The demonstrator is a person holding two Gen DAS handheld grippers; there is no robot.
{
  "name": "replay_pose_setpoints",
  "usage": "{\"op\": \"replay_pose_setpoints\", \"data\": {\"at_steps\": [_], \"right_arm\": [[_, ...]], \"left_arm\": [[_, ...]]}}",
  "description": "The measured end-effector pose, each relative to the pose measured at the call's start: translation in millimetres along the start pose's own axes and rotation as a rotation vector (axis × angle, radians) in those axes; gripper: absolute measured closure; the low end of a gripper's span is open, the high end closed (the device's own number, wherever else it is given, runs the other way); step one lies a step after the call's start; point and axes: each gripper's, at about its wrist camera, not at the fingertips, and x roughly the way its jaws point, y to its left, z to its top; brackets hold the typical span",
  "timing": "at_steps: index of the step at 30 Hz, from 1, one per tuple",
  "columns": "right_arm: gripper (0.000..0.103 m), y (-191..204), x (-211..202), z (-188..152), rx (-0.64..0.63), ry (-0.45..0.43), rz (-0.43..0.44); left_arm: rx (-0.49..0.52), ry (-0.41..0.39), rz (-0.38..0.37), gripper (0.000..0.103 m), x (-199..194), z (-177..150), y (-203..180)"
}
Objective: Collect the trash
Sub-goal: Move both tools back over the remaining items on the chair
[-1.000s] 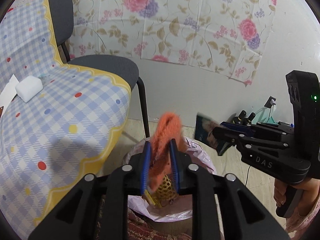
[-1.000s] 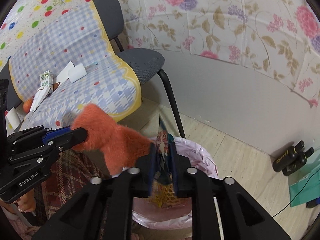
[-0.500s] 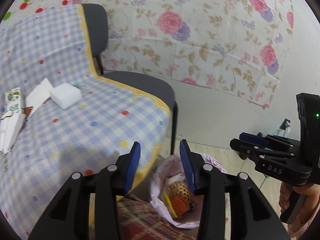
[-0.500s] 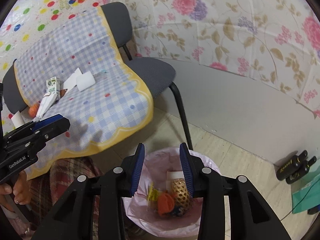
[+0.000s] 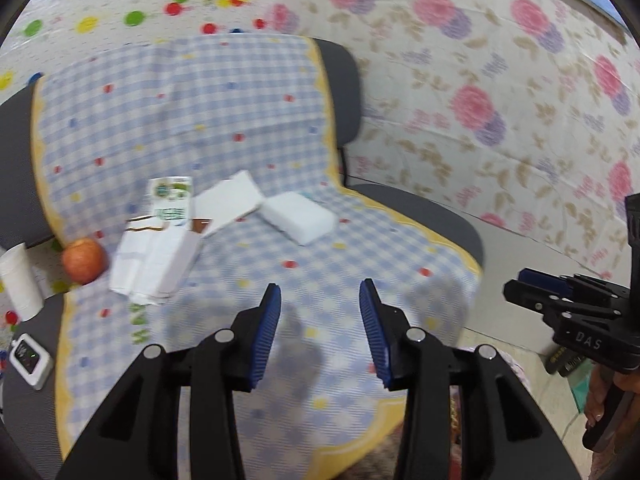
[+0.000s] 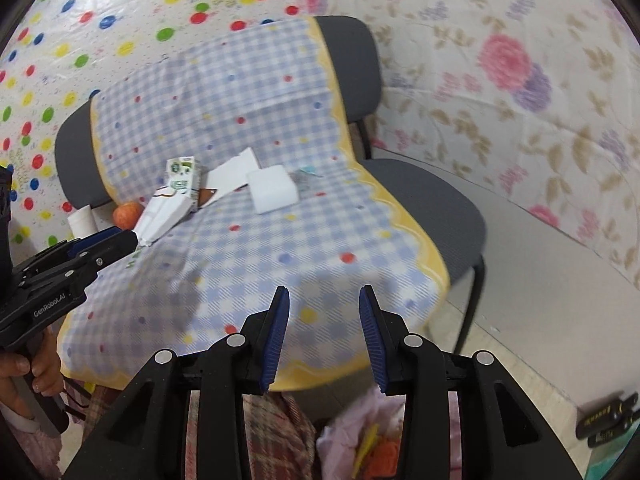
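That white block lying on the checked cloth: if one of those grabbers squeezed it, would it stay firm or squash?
The white block looks like foam or sponge: matte, with soft rounded edges, so it would probably squash a little and weigh little. Lying flat on its broad face on the checked cloth, it seems unlikely to roll or tip.

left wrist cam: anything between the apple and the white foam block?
Yes: a flattened white carton, a green-printed carton and white paper lie between the apple and foam block.

A checked cloth (image 5: 224, 120) with a matt weave is draped over grey fabric chairs (image 6: 436, 208). Ribbed blue rubber pads (image 5: 269, 336) are set in matt black plastic. A smooth white foam block (image 5: 298, 218) is seen at 12 o'clock.
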Motion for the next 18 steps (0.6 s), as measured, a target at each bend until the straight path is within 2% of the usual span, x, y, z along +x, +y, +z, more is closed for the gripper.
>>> {"op": "replay_pose_setpoints", "data": {"at_steps": [5,9,11,16,18], "right_arm": [[0.06,22.9,27.8,21.2,-0.046,0.0,0.032],[0.056,39.2,54.3,36.5,-0.075,0.005,0.055],[0.047,45.5,65.4,43.3,-0.086,0.005,0.062],[0.037,60.2,94.8,57.8,-0.111,0.01,0.073],[0.036,62.7,106.4,62.2,-0.108,0.014,0.077]], "left_arm": [[-0.07,0.002,0.103,0.062,7.8,6.5,51.9],[-0.11,0.006,0.173,0.046,15.4,10.2,89.9],[-0.108,0.006,0.203,0.044,19.4,10.4,100.2],[-0.13,0.027,0.258,0.042,34.8,10.7,127.3],[-0.133,0.037,0.278,0.041,41.5,10.0,135.5]]}}
